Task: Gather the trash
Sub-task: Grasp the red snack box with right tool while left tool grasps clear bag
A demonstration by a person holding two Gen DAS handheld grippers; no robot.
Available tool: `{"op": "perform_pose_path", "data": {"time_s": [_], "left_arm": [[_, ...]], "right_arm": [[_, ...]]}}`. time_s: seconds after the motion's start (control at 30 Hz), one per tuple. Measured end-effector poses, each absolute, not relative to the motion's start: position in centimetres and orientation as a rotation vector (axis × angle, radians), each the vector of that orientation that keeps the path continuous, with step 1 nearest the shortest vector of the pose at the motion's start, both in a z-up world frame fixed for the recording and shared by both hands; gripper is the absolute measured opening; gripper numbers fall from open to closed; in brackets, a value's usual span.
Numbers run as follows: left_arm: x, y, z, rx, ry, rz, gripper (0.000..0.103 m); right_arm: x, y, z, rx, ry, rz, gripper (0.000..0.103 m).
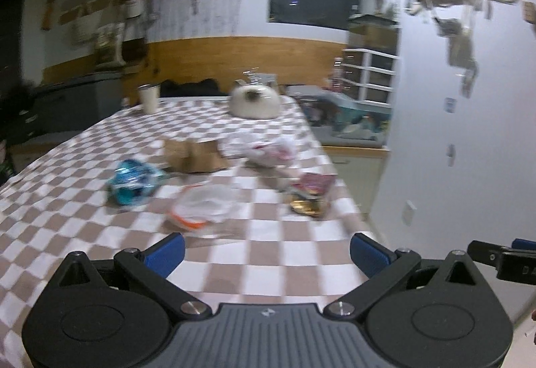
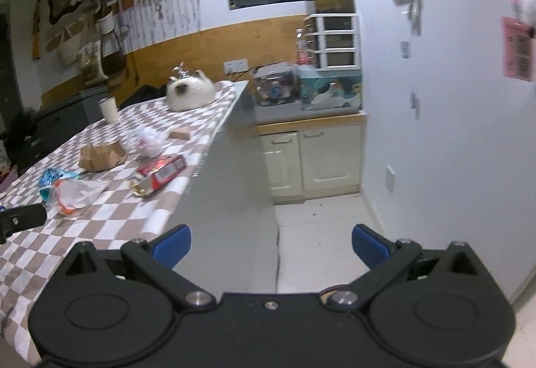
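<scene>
Left wrist view shows your left gripper [image 1: 268,254] spread wide and empty above the checked tablecloth [image 1: 67,234], with the trash well ahead of it: a clear plastic bag with an orange strip [image 1: 204,205] nearest, a blue wrapper [image 1: 132,182] to its left, a crumpled brown paper bag [image 1: 194,155] behind, a white plastic wrapper [image 1: 264,150], and a red snack packet [image 1: 310,193] close to the table's right edge. Your right gripper [image 2: 271,242] is also released and holds nothing, hanging off the table's side over the floor [image 2: 321,234]. Watch that red packet: a sideways nudge would likely push it over the edge. The thin clear bag may slip from your pads or drag the cloth. A cat [image 1: 254,101] lies at the far end; a quick reach could startle it.
</scene>
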State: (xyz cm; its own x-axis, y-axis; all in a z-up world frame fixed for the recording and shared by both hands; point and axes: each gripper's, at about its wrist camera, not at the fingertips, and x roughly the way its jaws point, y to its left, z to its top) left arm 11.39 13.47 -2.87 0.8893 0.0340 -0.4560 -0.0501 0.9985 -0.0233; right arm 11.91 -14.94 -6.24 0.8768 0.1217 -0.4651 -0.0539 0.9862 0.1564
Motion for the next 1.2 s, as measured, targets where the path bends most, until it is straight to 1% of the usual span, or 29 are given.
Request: {"op": "perform_pose_path", "data": {"time_s": [0.37,0.67,0.73,0.8,0.97,1.0,1.07,1.1,1.13,1.17,1.2], "left_arm": [[13.5,20.2,-4.1,-0.086,0.504,0.129,0.103],[16.2,23.8,-4.8,-0.085,0.479,0.091,0.103],[16.9,24.1,-4.8,-0.075,0.479,0.084,0.103],[17.9,24.2,-4.8,-0.048,0.488,0.096,0.103],[20.0,23.7,-5.5,0.079,0.505,0.079,0.103],[20.3,23.7,-5.7,0.084,0.499,0.064,0.101],[20.9,23.6,-6.0,0.100,0.496,0.035,0.095],[21.3,23.4,-6.2,0.114,0.501,0.021,0.086],[21.6,23.3,-6.4,0.125,0.509,0.011,0.080],[21.8,23.1,-6.6,0.133,0.513,0.002,0.078],[22.1,23.0,-6.7,0.140,0.513,-0.012,0.072]], "right_arm": [[16.9,-7.9,-5.5,0.108,0.478,0.183,0.103],[23.0,-3.7,-5.6,0.102,0.543,0.203,0.103],[24.1,-3.3,-5.6,0.149,0.554,0.207,0.101],[25.2,-2.9,-5.7,0.177,0.566,0.216,0.093],[27.5,-1.9,-6.7,0.279,0.643,0.241,0.084],[27.9,-2.0,-7.0,0.325,0.657,0.246,0.084],[28.7,-1.9,-7.5,0.400,0.677,0.261,0.084],[29.0,-1.7,-7.7,0.414,0.682,0.263,0.084],[29.3,-1.4,-7.8,0.417,0.683,0.257,0.084],[29.5,-1.2,-7.9,0.416,0.683,0.249,0.084],[29.8,-0.9,-8.0,0.417,0.683,0.243,0.083]]}}
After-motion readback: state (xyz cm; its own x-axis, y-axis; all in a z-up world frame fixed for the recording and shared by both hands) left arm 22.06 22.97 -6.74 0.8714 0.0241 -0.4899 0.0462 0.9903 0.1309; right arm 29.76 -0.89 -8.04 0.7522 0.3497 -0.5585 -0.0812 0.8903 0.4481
